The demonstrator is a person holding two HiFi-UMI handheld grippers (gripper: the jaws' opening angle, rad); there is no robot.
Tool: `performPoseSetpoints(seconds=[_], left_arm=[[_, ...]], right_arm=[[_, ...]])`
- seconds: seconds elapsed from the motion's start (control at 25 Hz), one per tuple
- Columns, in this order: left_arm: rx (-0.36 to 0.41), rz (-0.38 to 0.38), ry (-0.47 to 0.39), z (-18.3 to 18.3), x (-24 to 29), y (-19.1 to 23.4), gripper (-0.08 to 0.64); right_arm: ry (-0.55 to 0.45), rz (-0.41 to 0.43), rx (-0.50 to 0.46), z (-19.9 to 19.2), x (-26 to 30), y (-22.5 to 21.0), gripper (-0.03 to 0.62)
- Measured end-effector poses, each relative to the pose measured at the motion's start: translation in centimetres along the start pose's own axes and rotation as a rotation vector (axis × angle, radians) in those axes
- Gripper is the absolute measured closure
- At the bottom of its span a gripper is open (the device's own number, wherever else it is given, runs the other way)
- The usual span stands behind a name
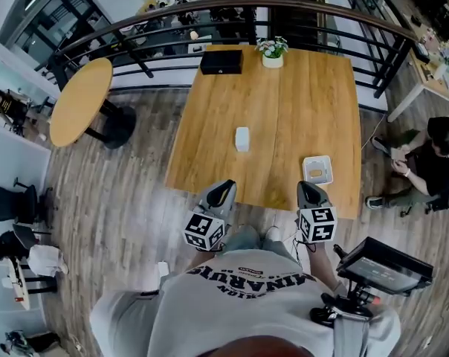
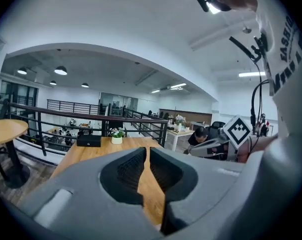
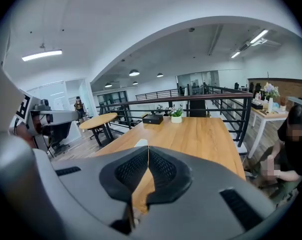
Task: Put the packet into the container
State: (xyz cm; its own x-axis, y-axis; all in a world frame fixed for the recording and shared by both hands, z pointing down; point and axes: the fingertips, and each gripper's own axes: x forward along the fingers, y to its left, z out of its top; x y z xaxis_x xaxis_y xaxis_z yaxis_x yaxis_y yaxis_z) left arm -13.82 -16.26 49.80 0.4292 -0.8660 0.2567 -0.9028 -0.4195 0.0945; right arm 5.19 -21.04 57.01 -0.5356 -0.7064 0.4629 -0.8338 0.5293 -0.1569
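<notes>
Closest of all is the person's grey shirt, right under the head camera. The packet is small and white. It lies flat near the middle of the surface, all by itself. It looks light and a bit soft, like a thin pouch, so it should lift with no trouble. It may bend, or slide on the smooth wood, if it gets pushed. I think a good place to pinch it is across its narrow middle, with a soft squeeze. The container is a little white tub near the front edge, off to the right of the packet and apart from it. There seems to be something yellowish in it, but it is too small to tell what. The right tongs are just on the person's side of the container, pressed together with nothing in them. The left tongs are at the front edge too, pressed together and holding nothing. Whichever goes for the packet must spread first. Far at the back stand a black box and a flower pot.
</notes>
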Motion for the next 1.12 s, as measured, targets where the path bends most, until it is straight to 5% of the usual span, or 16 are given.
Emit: performPoseSetpoints(seconds=[0.16, 0.56, 0.88, 1.12], left_arm=[[0.023, 0.021, 0.003, 0.8, 2.0, 1.9, 0.540], [0.088, -0.103, 0.057, -0.4, 8.2, 6.6, 0.530], [0.084, -0.125, 0.113, -0.7, 10.2, 9.5, 0.527], [0.097, -0.118, 0.219, -2.5, 11.2, 8.8, 0.451]], right_arm=[[0.003, 0.010, -0.005, 2.0, 1.8, 0.2, 0.581], [0.017, -0.141, 0.016, 4.8, 3.6, -0.8, 0.581], [0.005, -0.156, 0.025, 6.8, 5.3, -0.5, 0.581], [-0.033, -0.168, 0.035, 7.1, 5.2, -2.9, 0.581]])
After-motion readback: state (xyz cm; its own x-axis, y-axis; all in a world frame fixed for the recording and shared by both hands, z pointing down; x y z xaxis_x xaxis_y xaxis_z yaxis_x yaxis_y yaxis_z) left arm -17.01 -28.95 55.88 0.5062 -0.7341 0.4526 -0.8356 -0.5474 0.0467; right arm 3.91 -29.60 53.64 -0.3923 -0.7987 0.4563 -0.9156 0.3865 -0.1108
